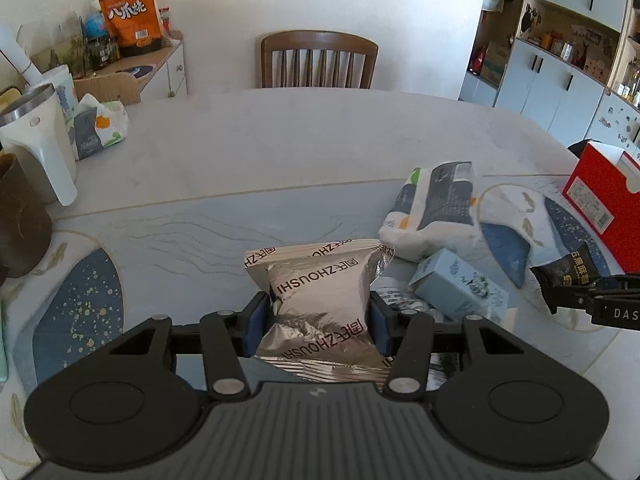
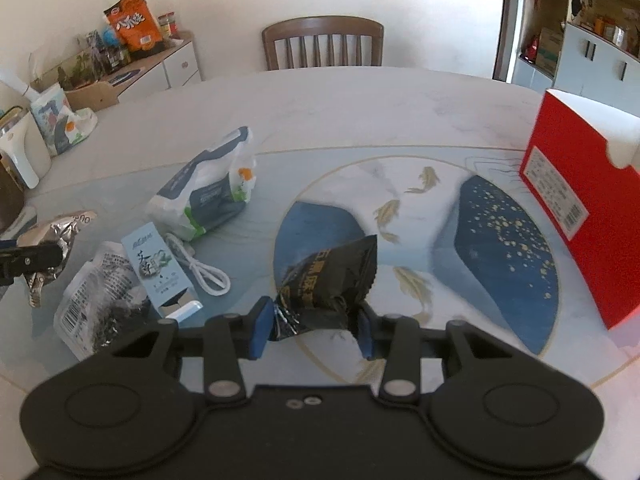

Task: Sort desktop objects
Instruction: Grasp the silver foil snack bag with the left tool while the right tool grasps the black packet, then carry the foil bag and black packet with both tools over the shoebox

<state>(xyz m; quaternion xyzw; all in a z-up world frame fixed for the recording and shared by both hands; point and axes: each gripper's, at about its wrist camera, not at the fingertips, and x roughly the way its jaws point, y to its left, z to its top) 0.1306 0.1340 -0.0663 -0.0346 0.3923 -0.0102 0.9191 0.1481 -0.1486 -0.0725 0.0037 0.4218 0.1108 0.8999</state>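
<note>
My left gripper (image 1: 318,320) is shut on a silver foil snack packet (image 1: 320,288) and holds it above the table. My right gripper (image 2: 314,324) is shut on a black snack packet (image 2: 328,280), lifted over the blue placemat (image 2: 508,248). The black packet also shows in the left wrist view (image 1: 568,272), and the silver packet in the right wrist view (image 2: 56,240). A tissue pack (image 2: 208,196), a light blue box (image 2: 156,268), a clear packet of dark contents (image 2: 100,300) and a white cable (image 2: 204,272) lie between the grippers.
A red open box (image 2: 580,204) stands at the right. A white kettle (image 1: 36,148), a second tissue pack (image 1: 100,124) and a brown cup (image 1: 20,220) are at the left. A wooden chair (image 1: 318,60) stands beyond the table's far edge.
</note>
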